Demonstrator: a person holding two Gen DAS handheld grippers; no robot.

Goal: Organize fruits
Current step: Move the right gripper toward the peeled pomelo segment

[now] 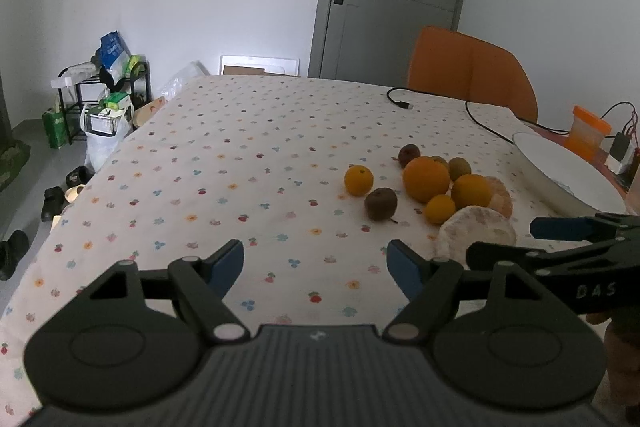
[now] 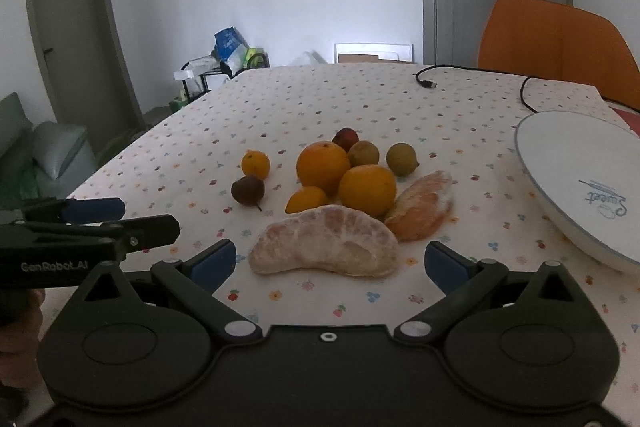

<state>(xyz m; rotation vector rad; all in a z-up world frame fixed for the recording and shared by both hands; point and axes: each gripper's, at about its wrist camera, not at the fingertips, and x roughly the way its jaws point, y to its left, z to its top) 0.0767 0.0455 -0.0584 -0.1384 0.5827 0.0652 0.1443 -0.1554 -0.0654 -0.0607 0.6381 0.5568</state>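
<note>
Nothing is sorted yet. Your right claw (image 2: 330,261) is wide and holds nothing; the big pale peeled pomelo piece (image 2: 324,242) lies just ahead between its tips. The round orange fruits (image 2: 367,190) sit behind it. The white plate (image 2: 560,163) on its right looks bare. Your left claw (image 1: 316,263) is wide too.

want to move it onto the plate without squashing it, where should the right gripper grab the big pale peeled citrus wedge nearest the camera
Grip the big pale peeled citrus wedge across its thick middle, with the open right gripper coming straight forward from the near side. It lies flat, crosswise to the fingers, its straighter edge facing the gripper. The tapered ends would probably tear or slip. Close lightly; the flesh looks soft.
</note>
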